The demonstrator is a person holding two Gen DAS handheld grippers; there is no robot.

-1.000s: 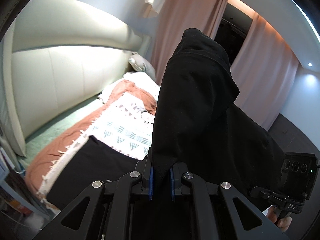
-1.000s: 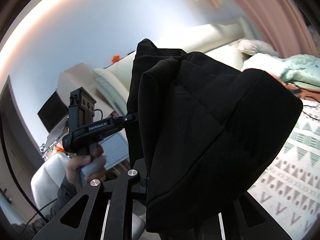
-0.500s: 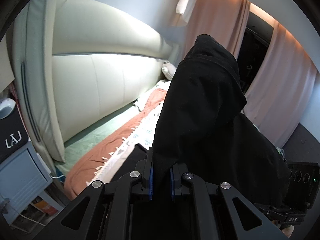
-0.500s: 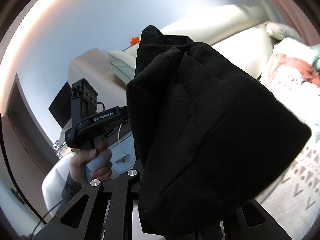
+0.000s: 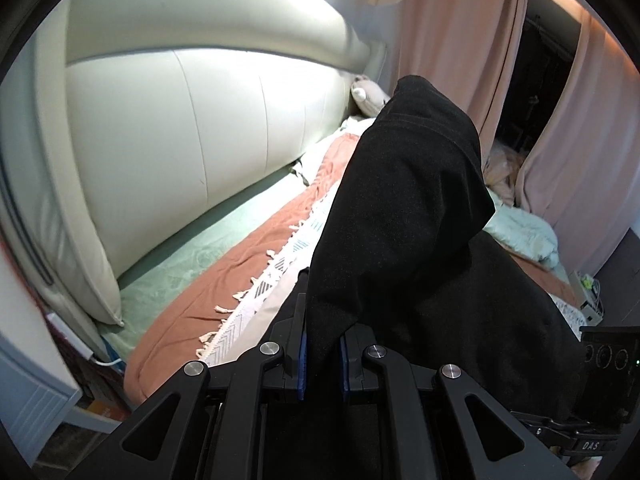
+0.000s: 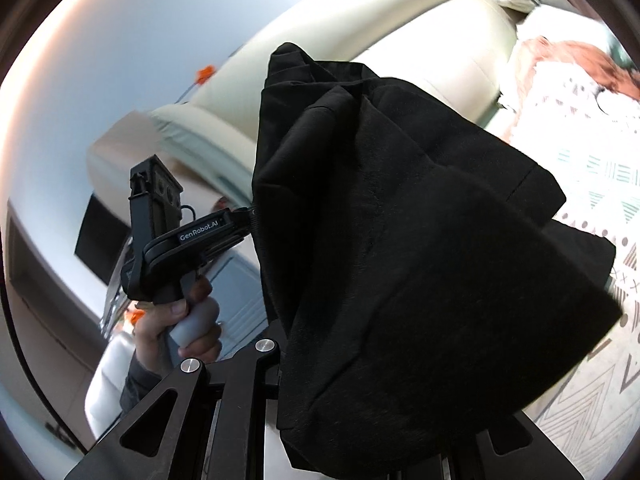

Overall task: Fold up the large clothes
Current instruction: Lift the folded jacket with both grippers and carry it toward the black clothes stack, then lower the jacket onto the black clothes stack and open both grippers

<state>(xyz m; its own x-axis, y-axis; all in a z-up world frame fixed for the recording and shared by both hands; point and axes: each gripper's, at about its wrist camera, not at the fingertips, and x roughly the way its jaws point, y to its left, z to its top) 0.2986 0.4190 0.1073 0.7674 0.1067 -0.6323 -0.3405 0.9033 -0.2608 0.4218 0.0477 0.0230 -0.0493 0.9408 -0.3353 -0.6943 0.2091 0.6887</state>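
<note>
Far left, cream headboard (image 5: 168, 148); below it, rust blanket (image 5: 224, 280) and patterned throw (image 5: 256, 304) on the bed; centre, left gripper (image 5: 323, 364) nipped narrow on black garment (image 5: 404, 216), blue pads pressing the cloth, which stands up and drapes rightward; right gripper (image 6: 360, 392) buried under the same garment, jaws hidden, grip on it apparent.

Dim room, glowing headboard (image 5: 180, 128), motion blur, fisheye vignette
</note>
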